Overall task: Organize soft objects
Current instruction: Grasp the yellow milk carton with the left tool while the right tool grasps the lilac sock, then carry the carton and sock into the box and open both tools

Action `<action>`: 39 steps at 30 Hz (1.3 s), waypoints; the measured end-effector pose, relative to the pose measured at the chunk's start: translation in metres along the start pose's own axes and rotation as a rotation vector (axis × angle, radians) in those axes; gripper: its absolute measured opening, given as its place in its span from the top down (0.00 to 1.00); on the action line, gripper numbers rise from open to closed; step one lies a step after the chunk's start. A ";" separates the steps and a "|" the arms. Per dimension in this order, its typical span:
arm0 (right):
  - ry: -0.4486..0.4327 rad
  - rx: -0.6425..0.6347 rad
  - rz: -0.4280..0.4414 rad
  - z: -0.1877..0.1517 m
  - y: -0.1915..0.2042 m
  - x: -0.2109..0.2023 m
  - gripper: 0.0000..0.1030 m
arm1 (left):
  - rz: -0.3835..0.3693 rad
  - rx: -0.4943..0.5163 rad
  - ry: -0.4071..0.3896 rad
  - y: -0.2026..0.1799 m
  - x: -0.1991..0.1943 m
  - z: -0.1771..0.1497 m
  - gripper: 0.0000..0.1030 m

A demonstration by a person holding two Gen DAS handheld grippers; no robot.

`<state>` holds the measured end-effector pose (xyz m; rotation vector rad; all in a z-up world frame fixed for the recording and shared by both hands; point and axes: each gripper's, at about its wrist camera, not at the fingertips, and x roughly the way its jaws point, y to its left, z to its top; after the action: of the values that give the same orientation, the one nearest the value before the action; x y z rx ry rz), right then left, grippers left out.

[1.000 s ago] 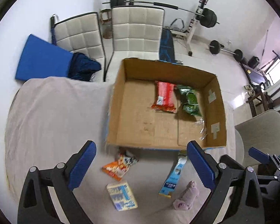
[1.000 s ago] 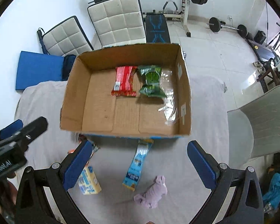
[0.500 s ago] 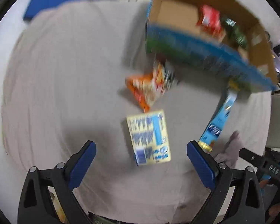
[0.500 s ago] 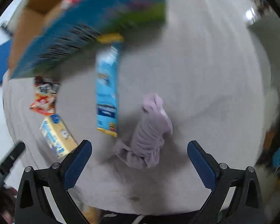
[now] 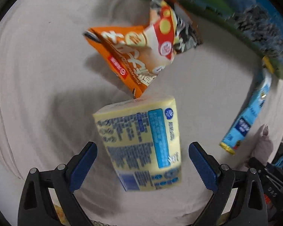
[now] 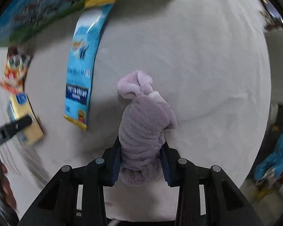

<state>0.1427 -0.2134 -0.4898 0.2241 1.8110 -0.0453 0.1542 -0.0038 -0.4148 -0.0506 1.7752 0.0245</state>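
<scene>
The right gripper is clamped on a lilac fleece cloth, rolled into a bundle; both blue pads press its lower end, and its knotted top points away from the camera over the pale grey tablecloth; whether the bundle rests on the cloth or is lifted clear is hard to tell. Just to its left lies a long light-blue snack packet with yellow ends, its far end touching the printed blue-and-green side of the box; farther left are a yellow tissue pack and a blurred orange snack bag, with the tip of the other gripper in front of the pack.

The left gripper stands wide open; the yellow tissue pack lies between its fingers, touching neither; just beyond it, nearly touching one corner, sits the orange snack bag, its far end against the box; to the right lie the light-blue snack packet and, at the frame edge, the lilac fleece cloth.
</scene>
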 end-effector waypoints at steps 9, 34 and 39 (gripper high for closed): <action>0.009 0.081 0.058 -0.005 -0.022 0.007 0.65 | 0.026 0.042 -0.025 -0.025 0.013 -0.022 0.37; -0.245 -0.098 0.180 -0.018 0.003 -0.157 0.69 | -0.082 0.239 -0.398 -0.115 -0.171 -0.080 0.41; -0.318 -0.122 0.199 -0.005 0.007 -0.201 0.69 | -0.123 0.254 -0.482 -0.108 -0.216 -0.050 0.41</action>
<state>0.1864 -0.2314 -0.2944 0.2920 1.4631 0.1619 0.1541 -0.1096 -0.1918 0.0283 1.2796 -0.2579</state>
